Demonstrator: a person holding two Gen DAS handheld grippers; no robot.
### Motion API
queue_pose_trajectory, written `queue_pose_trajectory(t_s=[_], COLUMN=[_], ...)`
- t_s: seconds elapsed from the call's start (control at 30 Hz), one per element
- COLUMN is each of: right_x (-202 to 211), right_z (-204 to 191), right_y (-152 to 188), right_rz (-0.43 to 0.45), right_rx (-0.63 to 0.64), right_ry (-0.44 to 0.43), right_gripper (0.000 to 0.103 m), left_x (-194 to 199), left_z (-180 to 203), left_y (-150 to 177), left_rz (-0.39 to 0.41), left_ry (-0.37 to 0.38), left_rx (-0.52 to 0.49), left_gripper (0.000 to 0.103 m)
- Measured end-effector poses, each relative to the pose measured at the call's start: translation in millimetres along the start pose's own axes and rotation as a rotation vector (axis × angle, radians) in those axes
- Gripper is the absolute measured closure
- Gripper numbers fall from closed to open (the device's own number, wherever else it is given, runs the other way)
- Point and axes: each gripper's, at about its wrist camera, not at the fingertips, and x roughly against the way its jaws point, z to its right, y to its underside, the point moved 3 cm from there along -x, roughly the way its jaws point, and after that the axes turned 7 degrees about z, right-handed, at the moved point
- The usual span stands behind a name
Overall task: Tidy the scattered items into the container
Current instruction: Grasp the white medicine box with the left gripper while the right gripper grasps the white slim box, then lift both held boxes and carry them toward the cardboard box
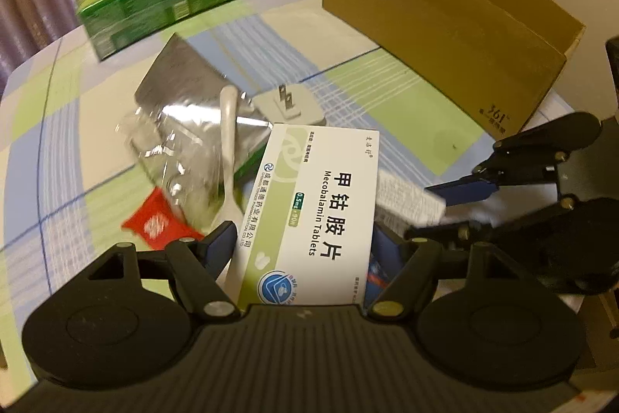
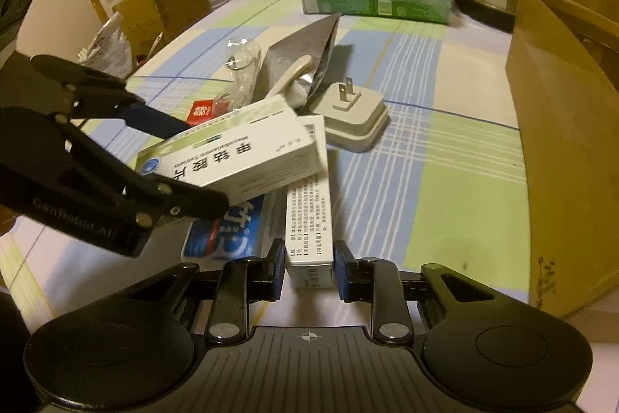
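Both tongs are clenched on cartons: the left gripper (image 1: 300, 242) holds the white tablet box (image 1: 313, 211) tilted off the pile, the right gripper (image 2: 307, 268) pinches a slim matte carton (image 2: 309, 204) lying flat — probably so each lifts cleanly toward the open cardboard box (image 1: 437, 29) far right. Crinkled foil pouch (image 1: 182, 80), plastic spoon (image 1: 228, 142) and charger plug (image 1: 288, 105) wait behind on the checked cloth.

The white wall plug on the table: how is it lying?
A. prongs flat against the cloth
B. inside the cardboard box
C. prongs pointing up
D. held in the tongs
C. The white wall plug rests on its flat back on the checked tablecloth, its two metal prongs sticking upward, clear of both tongs and outside the cardboard box.
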Motion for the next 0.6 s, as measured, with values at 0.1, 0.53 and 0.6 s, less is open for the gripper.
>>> queue_pose_trajectory(t_s=[0.1, 0.53, 0.6], right_x=[14.3, 37.4, 33.7], right_z=[5.2, 24.6, 22.2], right_y=[9.5, 28.7, 26.0], right_rz=[-0.013, -0.017, -0.012], right_rx=[0.024, 0.035, 0.035], right_ry=[0.032, 0.079, 0.074], right_gripper=[0.081, 0.073, 0.069], left_x=[3.7, -4.8, -6.9], left_z=[7.2, 27.4, 27.2], left_y=[5.8, 2.4, 1.0], left_rz=[0.0, 0.001, -0.005], left_ry=[-0.014, -0.032, -0.039], left_rx=[-0.003, -0.038, -0.043], left_gripper=[0.031, 0.031, 0.031])
